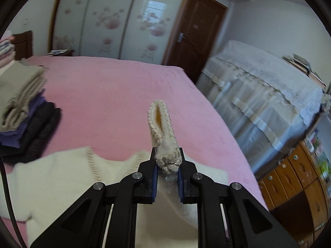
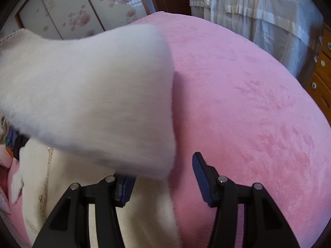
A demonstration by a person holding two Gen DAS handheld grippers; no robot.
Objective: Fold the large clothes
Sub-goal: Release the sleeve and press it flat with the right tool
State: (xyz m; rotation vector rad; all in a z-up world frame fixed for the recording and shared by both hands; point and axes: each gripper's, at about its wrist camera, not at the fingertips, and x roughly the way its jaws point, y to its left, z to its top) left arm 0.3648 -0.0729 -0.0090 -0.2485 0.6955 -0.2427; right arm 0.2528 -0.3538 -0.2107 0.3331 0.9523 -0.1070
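Note:
A cream fluffy sweater (image 1: pixel 62 175) lies on the pink bed (image 1: pixel 113 86). My left gripper (image 1: pixel 167 155) is shut on its knitted cuff (image 1: pixel 160 122), which sticks up past the fingertips, and the sleeve hangs below the jaws. In the right wrist view the lifted sleeve (image 2: pixel 93 86) stretches across the left half, above the sweater body (image 2: pixel 68 186). My right gripper (image 2: pixel 163 171) stands open over the sweater's right edge. The sleeve's lower corner hangs in front of the gap and hides the tip of the left finger (image 2: pixel 126 188). The pads press on nothing.
A pile of folded clothes (image 1: pixel 24 107) sits at the bed's left side. Behind the bed are a floral wardrobe (image 1: pixel 107 20) and a brown door (image 1: pixel 194 33). To the right stand cloth-covered furniture (image 1: pixel 258 86) and wooden drawers (image 1: pixel 293 177). Bare pink bedspread (image 2: pixel 248 103) extends right.

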